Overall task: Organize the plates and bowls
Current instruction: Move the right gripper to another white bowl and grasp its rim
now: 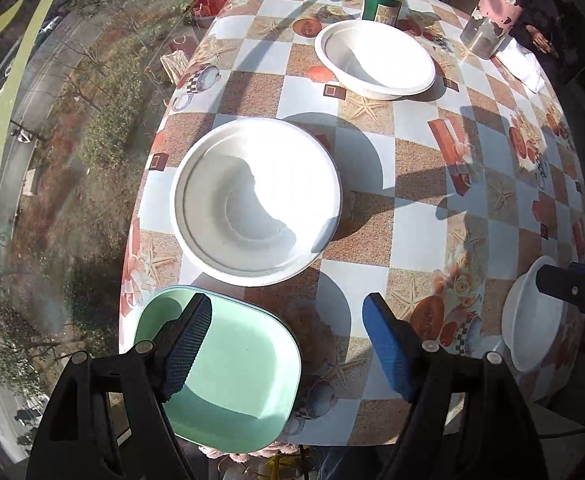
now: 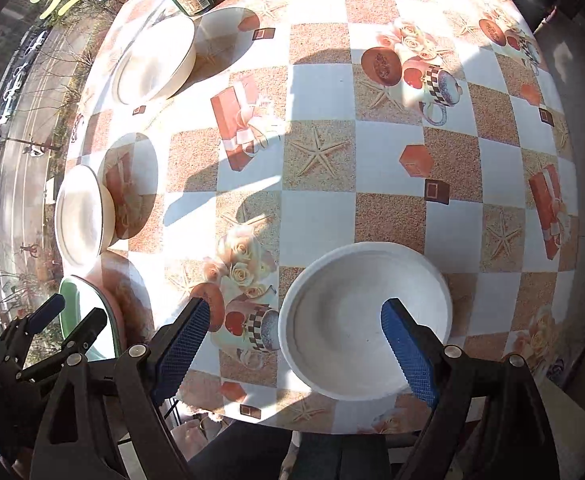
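Both grippers hang spread and empty, the left gripper [image 1: 288,344] over the green plate [image 1: 228,384], seemingly stacked, the right gripper [image 2: 292,344] straddling the near white bowl's [image 2: 344,320] rim, presumably for nesting.

We recorded a table [image 2: 324,92] under a checked tablecloth [image 1: 420,224] printed with starfish and roses; a window [image 1: 52,128] alongside overlooked a street and shrubs. Strong sunlight cast hard shadows.

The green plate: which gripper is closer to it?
Left. The left gripper hangs open right over the green plate, one finger above it. The right gripper is open over a white bowl farther right.
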The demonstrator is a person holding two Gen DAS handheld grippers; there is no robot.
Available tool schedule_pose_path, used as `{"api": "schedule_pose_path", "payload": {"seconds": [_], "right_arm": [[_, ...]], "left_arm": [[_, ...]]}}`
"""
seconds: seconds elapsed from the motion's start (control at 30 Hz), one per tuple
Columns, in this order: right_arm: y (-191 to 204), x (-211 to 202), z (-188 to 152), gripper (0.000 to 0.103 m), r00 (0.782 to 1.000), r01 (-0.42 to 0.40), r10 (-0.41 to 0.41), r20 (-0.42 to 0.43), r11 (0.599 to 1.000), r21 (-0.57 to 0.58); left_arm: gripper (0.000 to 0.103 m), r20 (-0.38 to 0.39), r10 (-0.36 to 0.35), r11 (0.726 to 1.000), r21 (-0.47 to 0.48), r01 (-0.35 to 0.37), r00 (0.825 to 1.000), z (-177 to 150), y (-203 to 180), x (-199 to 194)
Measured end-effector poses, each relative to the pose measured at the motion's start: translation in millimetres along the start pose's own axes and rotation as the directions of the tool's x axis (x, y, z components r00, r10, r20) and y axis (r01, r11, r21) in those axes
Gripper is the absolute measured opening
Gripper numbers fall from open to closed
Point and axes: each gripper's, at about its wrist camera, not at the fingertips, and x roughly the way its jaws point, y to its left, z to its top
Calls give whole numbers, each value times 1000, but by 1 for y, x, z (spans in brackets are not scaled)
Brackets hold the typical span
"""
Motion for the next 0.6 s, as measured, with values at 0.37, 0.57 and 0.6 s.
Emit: {"api": "schedule_pose_path", "payload": {"seconds": [0.37, 0.57, 0.6], "right_arm": [[82, 51, 24, 88, 996, -51, 37, -87, 985, -166], [127, 71, 45, 88, 993, -67, 41, -115, 971, -231], [133, 74, 48, 88, 992, -69, 43, -116, 969, -236]], "left_arm": [[81, -29, 83, 975, -202, -88, 996, 37, 73, 28], [81, -66, 107, 972, -204, -118, 992, 52, 79, 53], [81, -70, 111, 971, -203, -123, 991, 54, 79, 56]]}}
